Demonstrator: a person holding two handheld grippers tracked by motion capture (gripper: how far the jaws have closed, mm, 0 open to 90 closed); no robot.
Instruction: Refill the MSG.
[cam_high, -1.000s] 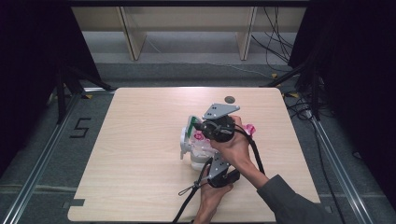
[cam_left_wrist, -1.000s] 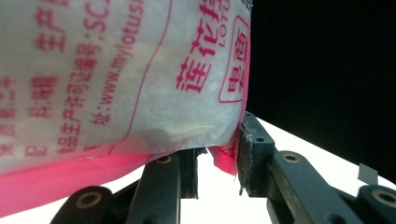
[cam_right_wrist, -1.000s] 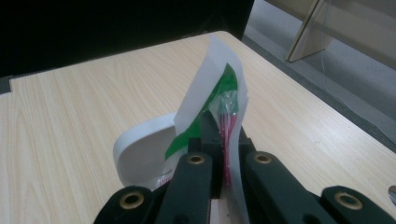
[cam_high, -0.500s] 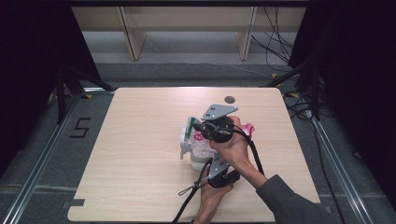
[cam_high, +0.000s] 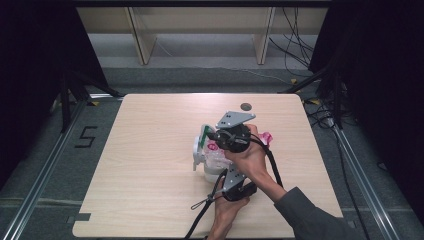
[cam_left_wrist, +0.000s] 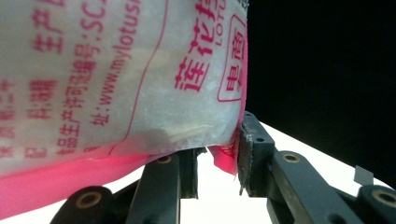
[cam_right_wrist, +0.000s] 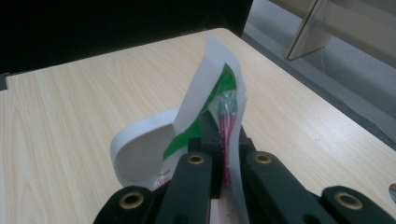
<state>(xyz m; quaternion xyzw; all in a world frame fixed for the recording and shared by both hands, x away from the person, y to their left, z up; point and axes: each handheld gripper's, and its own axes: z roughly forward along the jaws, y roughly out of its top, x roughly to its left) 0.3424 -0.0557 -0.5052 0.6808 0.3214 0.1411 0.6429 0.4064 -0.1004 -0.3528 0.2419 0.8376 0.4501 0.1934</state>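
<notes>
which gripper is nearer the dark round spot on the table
Right. The right gripper sits just below and left of the dark spot, clamping the bag's top edge. The left gripper is farther back toward the person, gripping the bag's lower end.

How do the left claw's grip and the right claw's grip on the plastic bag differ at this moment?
The left claw stands partly apart, clamping the pink bottom edge of the plastic bag; the right claw is shut tight, pinching the bag's thin white and green top flap. In the high view the left claw reaches in from the near side of the bag, while the right claw holds it from above. Both grip the same bag.
</notes>
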